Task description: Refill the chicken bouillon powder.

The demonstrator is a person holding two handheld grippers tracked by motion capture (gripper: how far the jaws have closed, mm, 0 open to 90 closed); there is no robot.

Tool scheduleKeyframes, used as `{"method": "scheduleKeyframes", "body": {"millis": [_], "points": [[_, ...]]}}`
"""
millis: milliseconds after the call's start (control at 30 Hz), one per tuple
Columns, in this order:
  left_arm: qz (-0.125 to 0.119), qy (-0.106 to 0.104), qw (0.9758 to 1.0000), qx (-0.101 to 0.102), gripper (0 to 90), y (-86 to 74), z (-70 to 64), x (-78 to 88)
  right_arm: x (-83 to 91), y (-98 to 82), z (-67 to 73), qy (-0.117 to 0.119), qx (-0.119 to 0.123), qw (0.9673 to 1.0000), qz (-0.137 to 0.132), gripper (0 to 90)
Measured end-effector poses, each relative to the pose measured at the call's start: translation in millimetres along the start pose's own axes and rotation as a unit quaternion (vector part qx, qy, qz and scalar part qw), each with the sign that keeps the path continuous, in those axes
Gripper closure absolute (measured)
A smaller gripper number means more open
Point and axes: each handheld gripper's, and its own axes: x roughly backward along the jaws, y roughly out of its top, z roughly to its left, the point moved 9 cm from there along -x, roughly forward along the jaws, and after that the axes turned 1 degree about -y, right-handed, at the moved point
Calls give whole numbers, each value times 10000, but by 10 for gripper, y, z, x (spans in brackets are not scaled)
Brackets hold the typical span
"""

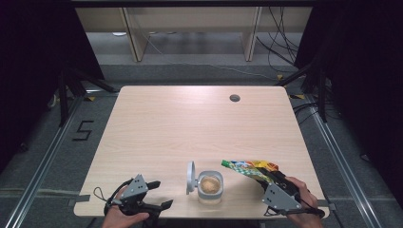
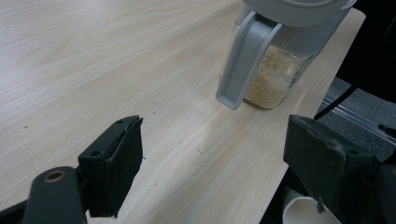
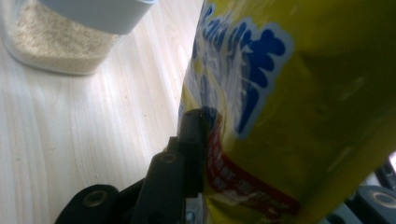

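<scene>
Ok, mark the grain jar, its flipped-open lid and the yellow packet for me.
grain jar [image 1: 210, 185], high view, on the grain in its open mouth.
lid [image 1: 190, 176], high view, on the upright grey disc.
yellow packet [image 3: 299, 93], right gripper view, on its printed face.

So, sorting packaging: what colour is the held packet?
Mostly yellow packet with blue-and-white lettering, clearest in the right gripper view.

On the table [image 1: 190, 118] — one clear jar [image 1: 210, 189] of pale grain, its one grey lid [image 1: 190, 177] flipped open, and one yellow packet [image 1: 249, 167]. Two handheld grippers — left gripper [image 1: 159, 194] and right gripper [image 1: 267, 179].
</scene>
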Motion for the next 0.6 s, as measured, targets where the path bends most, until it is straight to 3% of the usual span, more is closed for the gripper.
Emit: {"method": "scheduleKeyframes", "body": {"millis": [133,167,300,500,600], "points": [[4,1,10000,-1,191,0,-1,0,-16,-23,-38,-41,-205,9997,-99,749],[-53,-2,10000,57,191,8,-11,-9,-19,-40,-41,-74,-400,9991,-91,751],[20,11,10000,8,191,-2,3,6,-55,-84,-58,-12,-691,9974,-207,759],[-8,7,10000,-3,191,2,0,2,-90,-190,-66,15,-1353,9903,-301,783],[16,14,10000,16,191,-2,4,7,-93,-229,-85,-4,-1567,9869,-383,790]]}}
